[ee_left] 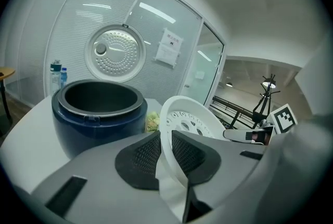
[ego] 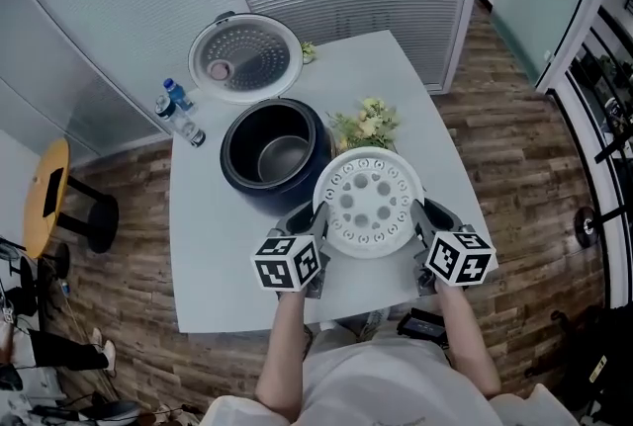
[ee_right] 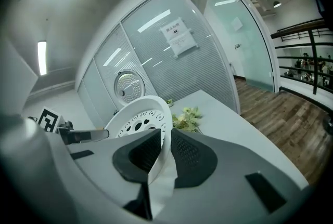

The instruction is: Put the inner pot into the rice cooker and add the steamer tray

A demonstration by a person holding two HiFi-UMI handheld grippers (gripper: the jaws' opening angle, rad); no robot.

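A white steamer tray [ego: 368, 205] with round holes hangs above the table, held at both sides. My left gripper [ego: 315, 234] is shut on its left rim, which passes between the black pads [ee_left: 143, 158]. On the tray's right rim my right gripper [ego: 419, 234] is shut as well, pads [ee_right: 190, 153] pressing the edge [ee_right: 164, 140]. The dark blue rice cooker [ego: 275, 149] stands just beyond the tray, lid [ego: 244, 55] open, with the metal inner pot [ego: 283, 157] inside it. The left gripper view shows the cooker [ee_left: 98, 114] to the left of the tray [ee_left: 184, 124].
A small bunch of yellow-green flowers [ego: 368, 124] lies right of the cooker. Two water bottles [ego: 179, 111] sit at the table's far left corner. The white table [ego: 198, 256] ends just before the person. A round wooden stool [ego: 47, 197] stands to its left.
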